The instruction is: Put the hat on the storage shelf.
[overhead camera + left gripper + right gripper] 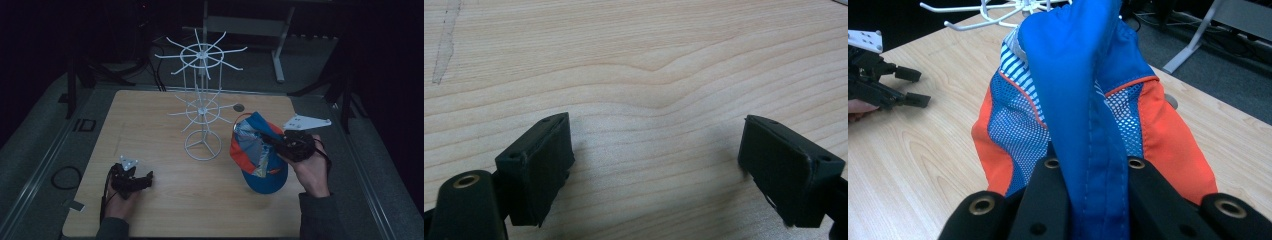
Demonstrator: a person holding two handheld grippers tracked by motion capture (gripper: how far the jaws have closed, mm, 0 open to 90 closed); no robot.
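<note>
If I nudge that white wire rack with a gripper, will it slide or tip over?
Probably tips. The white wire rack stands tall on one thin stem over a small ring base, so a push high up likely topples it. Thin wire suggests it's light; a low nudge may slide it across the smooth wooden table.

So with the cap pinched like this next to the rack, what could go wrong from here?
1. The right tongs pinch only a narrow fold of the cap, so it may slip out.
2. The hanging cap could snag the white wire rack and tip it.
3. The left tongs are open and far off, so no backup.
</note>
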